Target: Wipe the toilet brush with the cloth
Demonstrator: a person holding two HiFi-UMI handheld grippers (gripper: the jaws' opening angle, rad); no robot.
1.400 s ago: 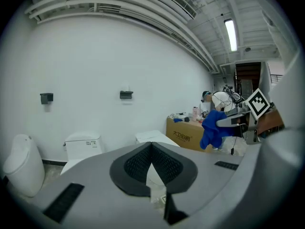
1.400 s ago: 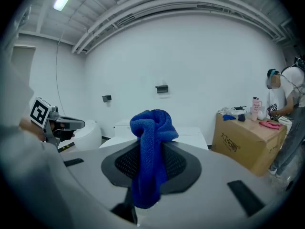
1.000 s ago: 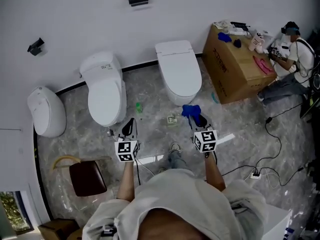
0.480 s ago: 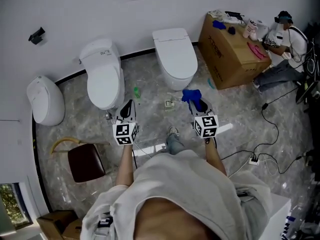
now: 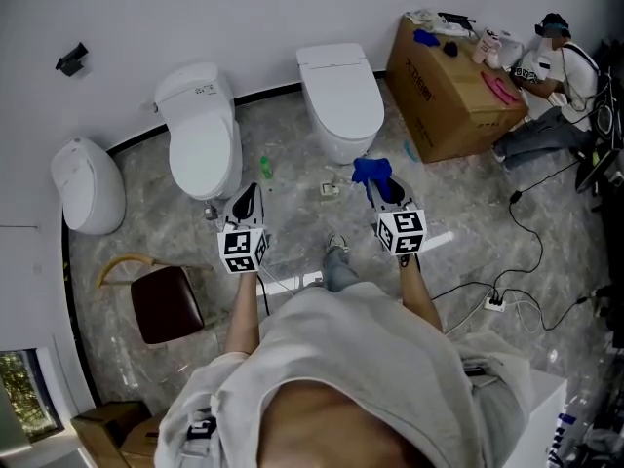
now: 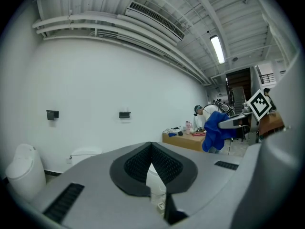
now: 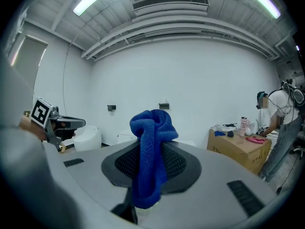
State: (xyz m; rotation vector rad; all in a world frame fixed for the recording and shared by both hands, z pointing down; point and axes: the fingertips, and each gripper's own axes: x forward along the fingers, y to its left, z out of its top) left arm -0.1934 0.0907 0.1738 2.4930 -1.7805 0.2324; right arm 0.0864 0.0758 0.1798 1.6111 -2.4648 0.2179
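Right gripper view: right gripper [image 7: 151, 162] clamped on blue cloth [image 7: 152, 128]. Left gripper [image 6: 151, 150] pressed together, empty. Toilet brush not identifiable on floor [image 5: 468, 224]; likely best to locate it and steady its handle before wiping.

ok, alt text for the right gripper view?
A bunched blue cloth is clamped between the jaws of the right hand-held gripper, seen close up. Beyond it are a white wall, the left hand-held gripper at far left, and a cardboard box with a person beside it at right.
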